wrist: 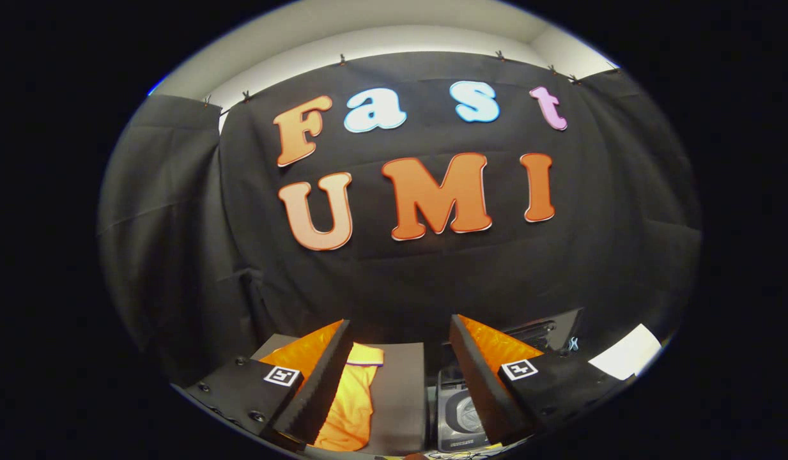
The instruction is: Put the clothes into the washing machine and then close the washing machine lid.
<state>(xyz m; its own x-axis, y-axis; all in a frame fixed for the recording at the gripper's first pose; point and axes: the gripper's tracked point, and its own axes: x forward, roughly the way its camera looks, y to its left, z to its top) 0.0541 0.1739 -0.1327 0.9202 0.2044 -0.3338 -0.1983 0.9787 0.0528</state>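
My gripper [400, 335] is open, its two fingers wide apart with nothing between them. Below and beyond the left finger, an orange garment [355, 399] with a dark-trimmed edge lies flat on a grey tabletop [403, 383]. To the right of that table, beneath the right finger, stands a small grey washing machine [456, 415]; I see its top with a rounded window, partly hidden by the finger. The gripper is held well above both, pointing at the booth's back wall.
A dark box-like unit [547, 329] sits behind the washing machine against the black cloth wall. A white sheet [627, 354] lies at the far right. Black curtain closes in the left side and back.
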